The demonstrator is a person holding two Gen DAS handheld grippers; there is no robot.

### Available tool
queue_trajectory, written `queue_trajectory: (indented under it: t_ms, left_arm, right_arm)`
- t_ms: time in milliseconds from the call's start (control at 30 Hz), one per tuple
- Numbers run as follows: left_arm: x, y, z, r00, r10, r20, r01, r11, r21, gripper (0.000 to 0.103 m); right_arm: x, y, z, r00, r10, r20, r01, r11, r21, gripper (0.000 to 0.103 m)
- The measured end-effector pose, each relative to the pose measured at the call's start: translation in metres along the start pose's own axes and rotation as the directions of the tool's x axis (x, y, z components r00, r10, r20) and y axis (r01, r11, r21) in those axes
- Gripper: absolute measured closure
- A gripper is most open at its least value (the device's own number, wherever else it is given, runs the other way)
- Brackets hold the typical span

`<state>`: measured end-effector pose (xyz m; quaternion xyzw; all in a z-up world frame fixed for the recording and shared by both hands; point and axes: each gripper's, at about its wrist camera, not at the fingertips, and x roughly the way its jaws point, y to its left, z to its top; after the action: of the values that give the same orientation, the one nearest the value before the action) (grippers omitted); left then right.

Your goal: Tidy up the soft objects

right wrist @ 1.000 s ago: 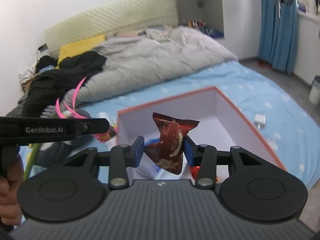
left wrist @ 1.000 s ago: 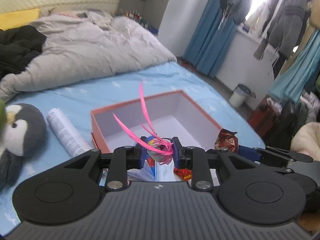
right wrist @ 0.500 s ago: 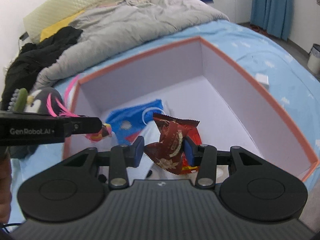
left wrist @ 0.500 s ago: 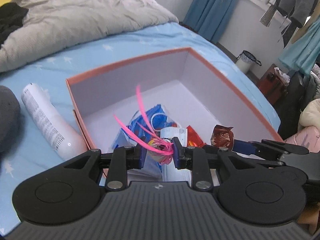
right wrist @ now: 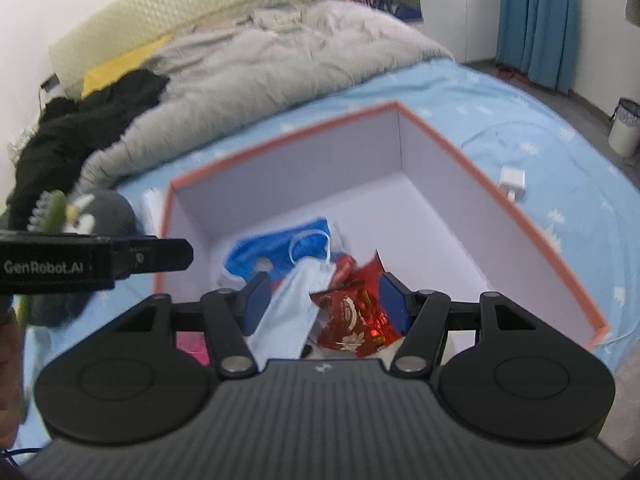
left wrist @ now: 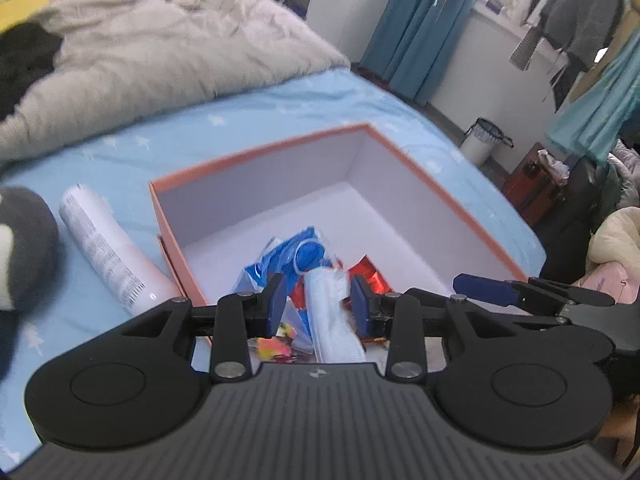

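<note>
An orange box (left wrist: 256, 156) with white inner walls lies on the blue bed sheet. Inside are a blue packet (left wrist: 298, 252), a pale face mask (left wrist: 332, 312) and red wrappers (left wrist: 370, 276). My left gripper (left wrist: 319, 300) hangs over the box's near end. Its jaws are opening and nothing is pressed between them; a small colourful thing (left wrist: 276, 346) lies just below. My right gripper (right wrist: 326, 300) is also over the box (right wrist: 280, 140), its jaws opening. The red snack packet (right wrist: 352, 312) sits loose between them beside the mask (right wrist: 296, 308), and the pads do not press it.
A white tube (left wrist: 108, 252) and a grey penguin plush (left wrist: 24, 248) lie left of the box. A grey duvet (right wrist: 280, 52) and black clothes (right wrist: 80, 120) fill the far bed. A white charger (right wrist: 512, 180) lies right of the box. A bin (left wrist: 484, 144) stands on the floor.
Both grippers came down over the box and their jaws widened. The pink-feathered thing left the left jaws. The red packet slipped out of the right grip into the box.
</note>
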<state>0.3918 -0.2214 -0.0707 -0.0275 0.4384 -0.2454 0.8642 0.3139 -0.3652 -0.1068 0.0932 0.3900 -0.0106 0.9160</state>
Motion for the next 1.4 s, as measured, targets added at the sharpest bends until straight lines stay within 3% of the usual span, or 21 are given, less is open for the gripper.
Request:
queue_trajectory:
  t_ms: [300, 667, 933, 1400]
  left_arm:
    - [-0.101, -0.023, 0.0, 0.994, 0.0, 0.114, -0.003, 1.0, 0.029, 0.062]
    - [-0.211, -0.044, -0.03, 0.975, -0.023, 0.223, 0.005, 0.997, 0.081, 0.062]
    - [-0.255, -0.053, -0.062, 0.967, -0.05, 0.25, 0.028, 0.995, 0.091, 0.062]
    - [-0.289, -0.072, -0.125, 0.967, -0.043, 0.251, 0.014, 0.993, 0.115, 0.062]
  right_arm:
    - [-0.085, 0.029, 0.007, 0.992, 0.008, 0.129, -0.005, 1.0, -0.024, 0.041]
    - [-0.167, 0.057, -0.009, 0.974, 0.017, 0.227, -0.014, 1.0, -0.018, 0.041]
    - [-0.197, 0.06, -0.036, 0.968, -0.025, 0.248, 0.024, 1.0, 0.007, 0.041]
    - [-0.228, 0.076, -0.083, 0.967, -0.027, 0.254, 0.038, 0.999, -0.039, 0.041]
